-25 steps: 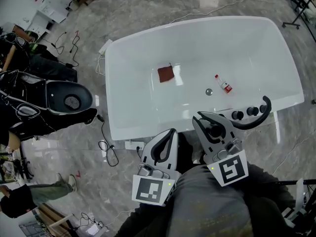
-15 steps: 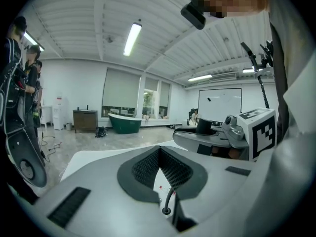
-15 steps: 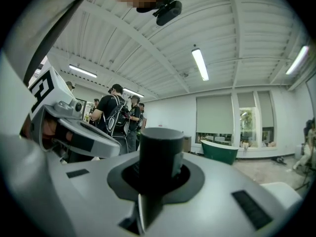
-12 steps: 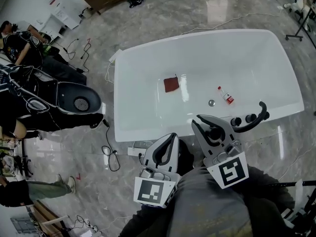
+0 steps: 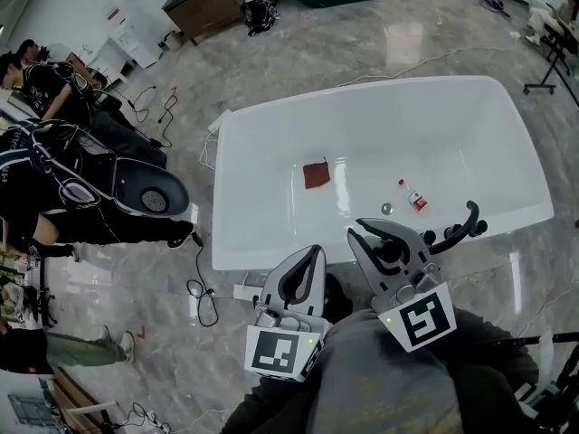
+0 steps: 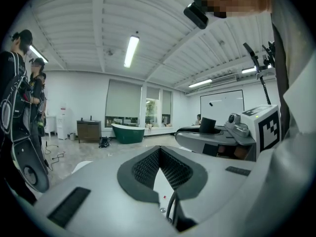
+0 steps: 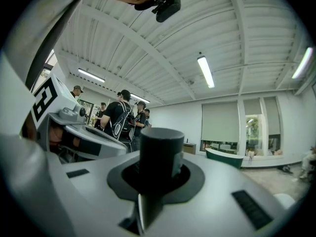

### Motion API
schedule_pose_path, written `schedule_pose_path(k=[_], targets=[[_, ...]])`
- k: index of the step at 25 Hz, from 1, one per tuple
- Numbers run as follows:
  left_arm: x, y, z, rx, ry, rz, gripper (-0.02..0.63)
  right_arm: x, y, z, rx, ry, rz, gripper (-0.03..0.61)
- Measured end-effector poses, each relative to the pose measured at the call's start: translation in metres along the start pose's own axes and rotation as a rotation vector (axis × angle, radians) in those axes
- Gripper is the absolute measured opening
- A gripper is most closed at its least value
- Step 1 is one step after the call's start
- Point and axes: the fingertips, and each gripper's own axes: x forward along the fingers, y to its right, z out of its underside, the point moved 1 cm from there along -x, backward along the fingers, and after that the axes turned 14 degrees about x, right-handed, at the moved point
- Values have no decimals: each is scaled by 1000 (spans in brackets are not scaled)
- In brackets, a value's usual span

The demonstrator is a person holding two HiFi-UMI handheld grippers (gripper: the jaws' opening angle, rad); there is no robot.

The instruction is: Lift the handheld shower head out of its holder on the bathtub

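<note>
My right gripper (image 5: 364,231) jaws clamp the black shower head (image 7: 160,154) at the bathtub (image 5: 271,247) near edge. The left gripper (image 5: 312,256) jaws are closed and empty. I should lift vertically with a firm grip and no twisting.

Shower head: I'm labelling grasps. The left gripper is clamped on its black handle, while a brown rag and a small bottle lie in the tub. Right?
No: the right gripper is clamped on the black handle of the shower head, as the right gripper view shows; the left gripper holds nothing. The brown rag and small bottle do lie in the tub.
</note>
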Motion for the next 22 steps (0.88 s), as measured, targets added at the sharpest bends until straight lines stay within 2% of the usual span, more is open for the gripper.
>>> schedule_pose_path(k=[6,10,22], targets=[[8,6,-11,17,48,-4,2,-13,3,-26,16,36,-6,55],[10,9,-20,26,65,-11,2,-21,2,-40,-15,49,-20,55],[-28,27,-7,8,15,-44,2,-49,-25,-48,-48,80,-37,55]])
